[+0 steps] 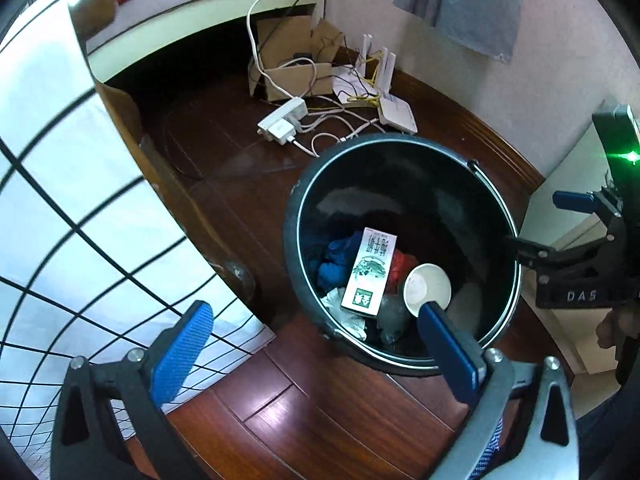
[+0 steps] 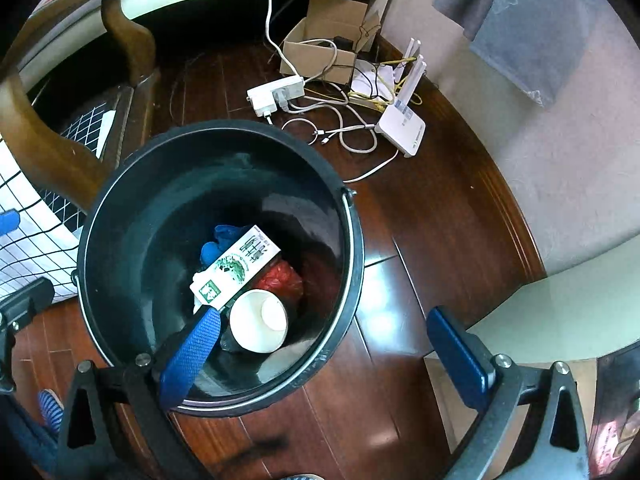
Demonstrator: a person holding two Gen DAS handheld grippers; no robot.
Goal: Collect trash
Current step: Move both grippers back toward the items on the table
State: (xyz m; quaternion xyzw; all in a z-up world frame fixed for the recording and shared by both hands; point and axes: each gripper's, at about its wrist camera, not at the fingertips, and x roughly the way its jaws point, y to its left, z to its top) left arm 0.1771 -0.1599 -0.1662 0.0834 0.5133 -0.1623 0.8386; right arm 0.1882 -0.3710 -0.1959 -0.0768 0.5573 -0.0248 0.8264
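Observation:
A black bucket [image 1: 298,216] stands on the dark wooden floor, its rim [image 2: 354,240] ringed by a metal band. Inside lie a white and green carton [image 1: 368,272], a white paper cup [image 1: 428,286], blue crumpled material [image 1: 334,260], a red wrapper [image 2: 280,280] and white tissue [image 1: 344,314]. My left gripper [image 1: 315,309] hangs open over the bucket's near rim with nothing between its blue pads. My right gripper [image 2: 324,320] is also open and empty, its left finger [image 2: 192,356] over the bucket's mouth near the cup [image 2: 260,320] and carton [image 2: 236,272].
A power strip [image 2: 276,94], a white router [image 2: 402,128], loose cables and an open cardboard box [image 2: 320,52] lie beyond the bucket by the wall. A wooden bed frame [image 1: 160,184] with a grid-patterned sheet [image 1: 60,200] stands at left. A pale cabinet [image 2: 560,320] is at right.

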